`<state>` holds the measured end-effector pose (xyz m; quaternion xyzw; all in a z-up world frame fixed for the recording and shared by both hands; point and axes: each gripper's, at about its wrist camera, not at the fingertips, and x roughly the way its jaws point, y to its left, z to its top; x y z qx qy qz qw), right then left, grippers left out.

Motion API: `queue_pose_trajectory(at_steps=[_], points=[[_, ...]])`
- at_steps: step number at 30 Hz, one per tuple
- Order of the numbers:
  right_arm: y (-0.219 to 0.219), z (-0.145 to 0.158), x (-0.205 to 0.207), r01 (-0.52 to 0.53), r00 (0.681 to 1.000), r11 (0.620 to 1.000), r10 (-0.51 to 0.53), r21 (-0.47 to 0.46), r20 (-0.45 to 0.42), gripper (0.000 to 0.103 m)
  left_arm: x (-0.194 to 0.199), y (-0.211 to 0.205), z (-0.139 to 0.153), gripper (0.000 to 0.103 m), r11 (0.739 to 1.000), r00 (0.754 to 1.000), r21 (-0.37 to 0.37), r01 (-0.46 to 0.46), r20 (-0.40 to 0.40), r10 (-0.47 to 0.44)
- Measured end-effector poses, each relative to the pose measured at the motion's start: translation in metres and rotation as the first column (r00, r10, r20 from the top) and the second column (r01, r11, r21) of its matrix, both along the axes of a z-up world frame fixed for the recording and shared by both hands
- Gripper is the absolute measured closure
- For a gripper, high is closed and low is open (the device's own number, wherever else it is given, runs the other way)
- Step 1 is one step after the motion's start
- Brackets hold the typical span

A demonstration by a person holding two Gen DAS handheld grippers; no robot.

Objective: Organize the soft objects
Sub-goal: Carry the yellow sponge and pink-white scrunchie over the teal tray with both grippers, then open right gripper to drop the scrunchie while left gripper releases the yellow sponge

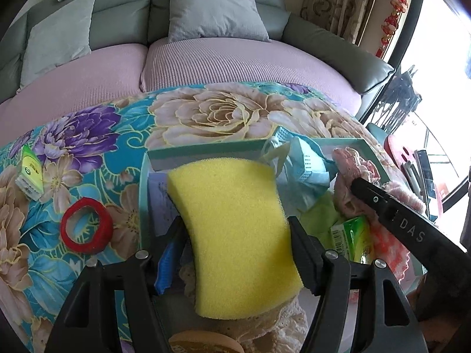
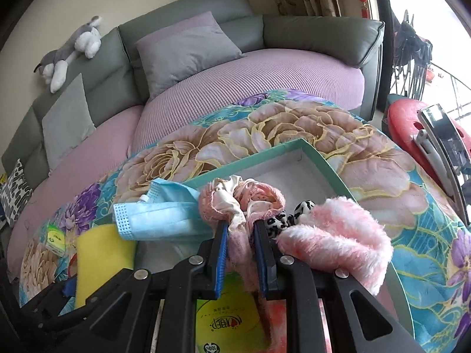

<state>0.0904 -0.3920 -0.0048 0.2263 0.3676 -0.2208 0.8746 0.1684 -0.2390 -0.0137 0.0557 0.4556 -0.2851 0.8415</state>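
My left gripper (image 1: 235, 229) is shut on a yellow sponge (image 1: 235, 235) and holds it over the left part of a teal-rimmed box (image 1: 206, 147). The sponge also shows at the lower left of the right wrist view (image 2: 103, 259). My right gripper (image 2: 241, 229) is shut on a pink and cream cloth (image 2: 238, 206) over the same box (image 2: 318, 158). It shows as a black arm (image 1: 397, 217) in the left wrist view. A blue face mask (image 2: 159, 217) and a fluffy pink piece (image 2: 338, 235) lie in the box.
A red ring (image 1: 86, 225) and a small green and white packet (image 1: 29, 173) lie on the floral cloth (image 1: 206, 111) left of the box. A green packet (image 1: 353, 238) lies in the box. A sofa with cushions (image 1: 215, 14) stands behind.
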Motion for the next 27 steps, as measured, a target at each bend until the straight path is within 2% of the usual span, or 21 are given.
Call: queue_pose_trajectory(at_steps=[15,19,21,22,23,24,27], points=[[0.001,0.007,0.000,-0.006,1.000,1.000,0.006,-0.007,0.000,0.078,0.000,-0.001,0.005,0.029,1.000,1.000,0.014,0.005,0.001,-0.005],[0.004,0.009,0.003,-0.018,1.000,1.000,0.018,-0.014,-0.008,0.068,-0.002,-0.002,0.006,0.029,0.999,1.000,0.036,0.017,0.008,-0.018],[0.005,0.010,0.003,-0.020,1.000,1.000,0.020,-0.019,-0.011,0.061,-0.003,-0.001,0.007,0.027,0.999,1.000,0.038,0.021,0.006,-0.021],[0.006,0.012,0.004,-0.023,1.000,1.000,0.023,-0.021,-0.009,0.053,-0.003,-0.001,0.008,0.026,0.999,1.000,0.039,0.021,0.007,-0.022],[0.007,0.012,0.004,-0.026,1.000,0.999,0.026,-0.022,-0.006,0.050,-0.003,-0.001,0.009,0.022,0.999,1.000,0.042,0.019,0.010,-0.020],[0.007,0.014,0.004,-0.030,1.000,0.999,0.030,-0.022,-0.001,0.050,-0.003,0.000,0.010,0.018,0.999,1.000,0.044,0.017,0.015,-0.018],[0.009,0.019,0.003,-0.029,1.000,0.999,0.029,-0.039,0.003,0.049,-0.004,0.003,0.015,0.017,0.999,1.000,0.036,0.013,0.027,-0.014]])
